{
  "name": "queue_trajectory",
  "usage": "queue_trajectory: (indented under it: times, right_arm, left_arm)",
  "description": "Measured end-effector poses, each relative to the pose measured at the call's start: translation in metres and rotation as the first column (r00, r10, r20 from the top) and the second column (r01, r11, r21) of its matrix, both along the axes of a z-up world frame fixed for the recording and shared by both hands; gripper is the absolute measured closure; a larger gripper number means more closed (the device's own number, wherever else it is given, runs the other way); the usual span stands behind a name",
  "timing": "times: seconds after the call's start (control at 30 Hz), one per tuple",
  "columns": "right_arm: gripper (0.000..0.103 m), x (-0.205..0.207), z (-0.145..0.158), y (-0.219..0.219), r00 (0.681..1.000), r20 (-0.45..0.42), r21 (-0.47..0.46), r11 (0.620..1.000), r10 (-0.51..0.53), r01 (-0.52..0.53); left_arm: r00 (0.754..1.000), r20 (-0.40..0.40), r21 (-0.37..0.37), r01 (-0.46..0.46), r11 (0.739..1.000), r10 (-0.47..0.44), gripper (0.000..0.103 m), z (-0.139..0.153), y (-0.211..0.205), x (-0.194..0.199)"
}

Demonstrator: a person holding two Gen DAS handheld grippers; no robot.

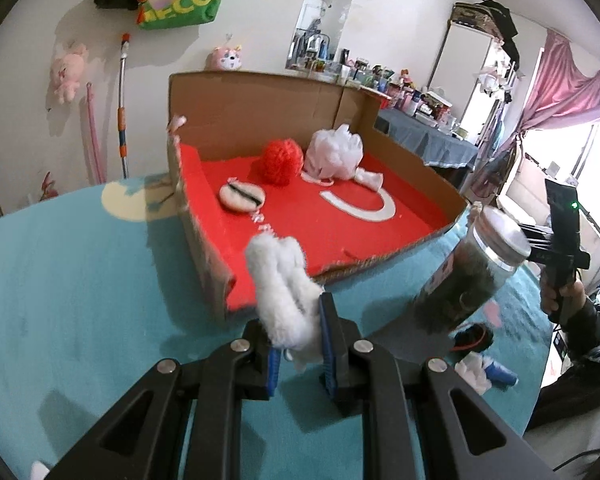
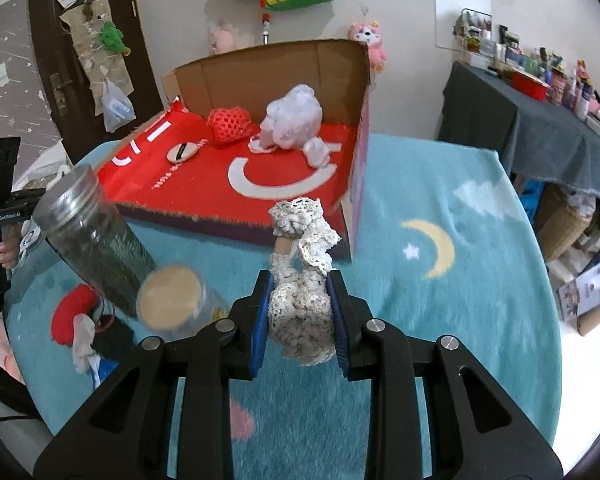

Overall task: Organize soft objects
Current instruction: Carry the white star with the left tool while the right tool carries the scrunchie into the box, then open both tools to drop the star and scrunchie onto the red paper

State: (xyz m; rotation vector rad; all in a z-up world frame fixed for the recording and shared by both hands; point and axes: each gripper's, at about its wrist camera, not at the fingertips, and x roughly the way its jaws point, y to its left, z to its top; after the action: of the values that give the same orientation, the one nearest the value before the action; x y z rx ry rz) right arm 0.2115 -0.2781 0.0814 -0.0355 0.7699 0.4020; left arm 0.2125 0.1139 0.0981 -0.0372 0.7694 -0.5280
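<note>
Soft objects are held in both grippers above a teal surface. A white fluffy piece [image 1: 278, 292] is clamped between the nearly closed blue pads of the left gripper [image 1: 298, 354], its free end rising toward the near edge of the box [image 1: 256, 108]. A cream lace piece [image 2: 302, 280] is pinched in the right gripper [image 2: 300, 320], whose pads are closed onto its sides, with the loose lace standing up ahead of them.

Just beyond the grippers, a metal-lidded jar [image 2: 90, 236] of dark contents is seen, tilted in both views, with a smaller tan-lidded jar [image 2: 172, 302] beside it. A red item [image 2: 74, 312] and a white cloth [image 2: 84, 344] lie near them, toward the surface's edge.

Farther off, the open cardboard box with a red floor rests on the surface. Inside it, a flat round pad [image 1: 242, 198] lies nearer the front, and a red mesh ball [image 1: 278, 162] and a white puff [image 1: 334, 154] sit side by side against the back wall.
</note>
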Motion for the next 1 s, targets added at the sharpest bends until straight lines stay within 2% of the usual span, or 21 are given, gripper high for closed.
queue_trajectory:
  times: [0.23,0.43,0.53,0.73,0.9,1.0]
  right_arm:
    - [0.077,0.027,0.019,0.016,0.998,0.01,0.011,0.998,0.066,-0.066]
    - [0.077,0.064,0.034,0.041,0.991,-0.019,0.018,0.991,0.135,-0.135]
    - [0.077,0.089,0.035,0.06,0.984,-0.061,-0.008,0.986,0.168,-0.169]
    - [0.077,0.153,0.018,0.102,0.955,-0.234,-0.041,0.98,0.182,-0.197]
    - [0.077,0.186,0.004,0.122,0.944,-0.289,-0.101,0.976,0.156,-0.192]
    - [0.077,0.206,-0.007,0.125,0.935,-0.334,-0.115,0.979,0.122,-0.169]
  left_arm:
    - [0.998,-0.018,0.001,0.054,0.999,-0.054,0.085,0.016,-0.03,0.028]
    - [0.99,-0.106,0.044,0.101,0.994,-0.096,0.085,0.024,-0.073,0.069]
    - [0.981,-0.157,0.068,0.129,0.989,-0.117,0.085,0.02,-0.094,0.094]
    - [0.963,-0.25,0.171,0.147,0.974,-0.102,0.084,0.0,-0.134,0.143]
    - [0.955,-0.292,0.206,0.122,0.971,-0.058,0.084,-0.013,-0.144,0.175]
    - [0.947,-0.32,0.202,0.111,0.973,-0.042,0.084,-0.022,-0.143,0.187]
